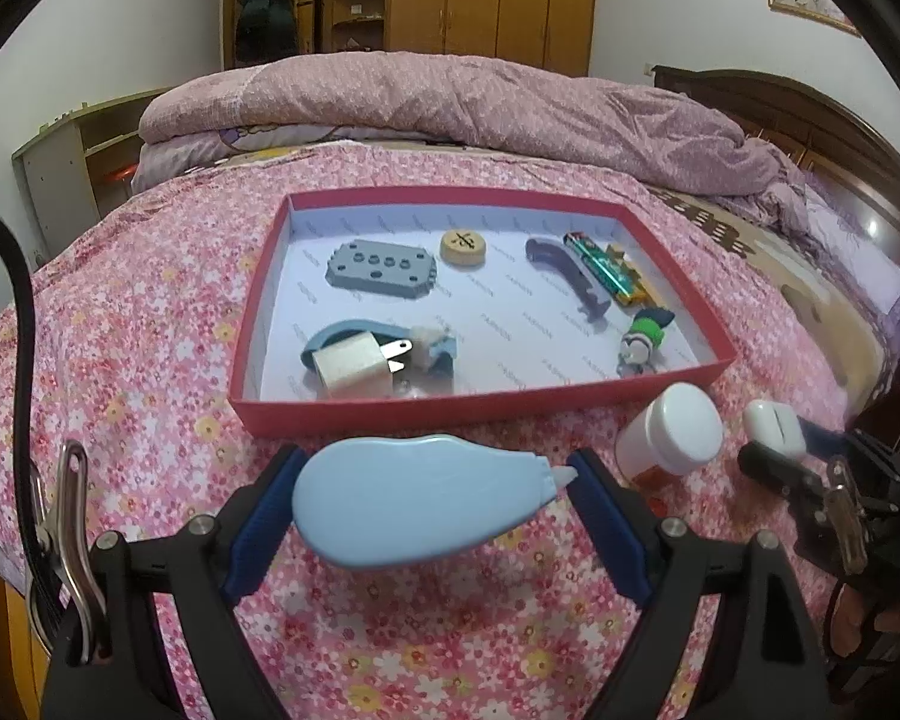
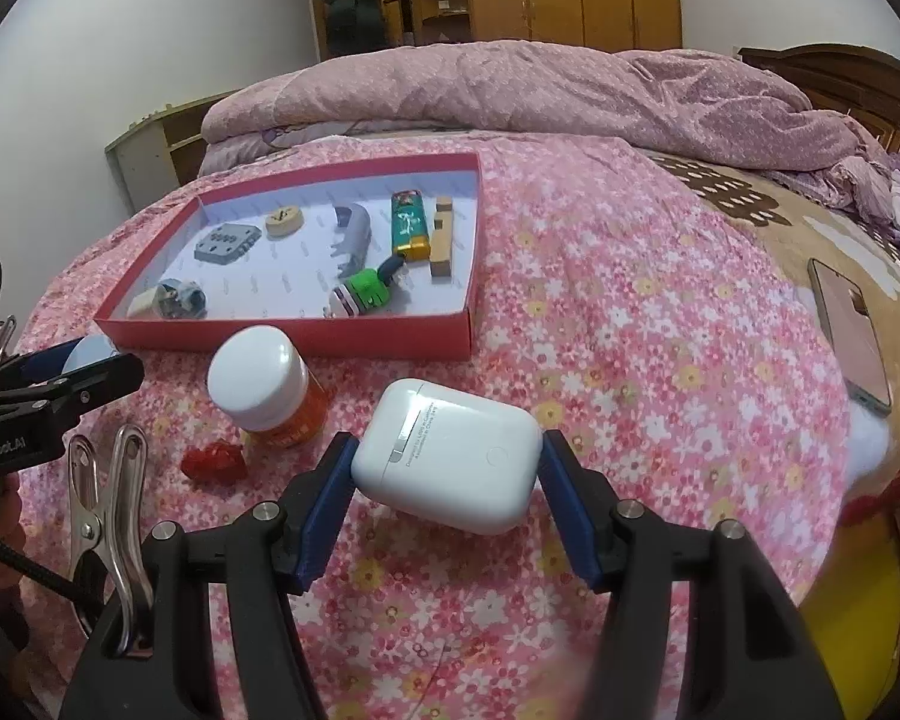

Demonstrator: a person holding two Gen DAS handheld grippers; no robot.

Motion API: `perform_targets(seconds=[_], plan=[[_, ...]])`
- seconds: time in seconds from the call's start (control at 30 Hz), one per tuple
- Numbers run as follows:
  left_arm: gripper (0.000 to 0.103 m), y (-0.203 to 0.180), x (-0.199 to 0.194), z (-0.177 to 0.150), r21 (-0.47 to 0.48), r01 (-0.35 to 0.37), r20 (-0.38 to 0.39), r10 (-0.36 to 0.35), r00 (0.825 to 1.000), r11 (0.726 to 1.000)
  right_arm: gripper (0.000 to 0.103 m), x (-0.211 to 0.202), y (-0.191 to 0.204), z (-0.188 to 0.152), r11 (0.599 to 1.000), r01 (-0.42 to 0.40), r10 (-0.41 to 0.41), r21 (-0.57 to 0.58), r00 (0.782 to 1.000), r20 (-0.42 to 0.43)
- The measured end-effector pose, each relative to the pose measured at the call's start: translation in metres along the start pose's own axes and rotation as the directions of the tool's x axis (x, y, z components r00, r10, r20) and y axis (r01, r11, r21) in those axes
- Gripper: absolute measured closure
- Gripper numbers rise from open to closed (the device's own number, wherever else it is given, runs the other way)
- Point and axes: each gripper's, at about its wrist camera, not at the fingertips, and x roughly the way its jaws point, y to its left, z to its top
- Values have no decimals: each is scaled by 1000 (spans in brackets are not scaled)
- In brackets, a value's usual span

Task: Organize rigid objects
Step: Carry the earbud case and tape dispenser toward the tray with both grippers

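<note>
A red box [image 1: 354, 414] with a white floor lies on the flowered bedspread and holds several small objects; it also shows in the right wrist view [image 2: 282, 336]. My left gripper [image 1: 432, 492] is shut on a light blue correction tape dispenser [image 1: 414, 498], held just before the box's near wall. My right gripper [image 2: 447, 462] is shut on a white earbuds case [image 2: 450, 450], held above the bedspread to the right of the box; the case also shows in the left wrist view [image 1: 771, 426].
A white-capped orange bottle [image 2: 264, 384] stands before the box, with a small red object [image 2: 216, 462] beside it. A phone [image 2: 852, 336] lies at the right. A folded pink quilt [image 1: 450, 108] lies behind the box. The bed edge is near.
</note>
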Motion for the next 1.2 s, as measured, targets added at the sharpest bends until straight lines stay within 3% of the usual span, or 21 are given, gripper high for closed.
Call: perform_targets(seconds=[0.73, 1.2], plan=[[13, 6, -1, 23, -29, 4, 9, -3, 1000, 1000, 41, -9, 0, 24, 998, -61, 62, -18, 998, 24], [13, 14, 15, 67, -40, -3, 47, 5, 999, 999, 41, 0, -7, 34, 997, -83, 83, -10, 997, 5]])
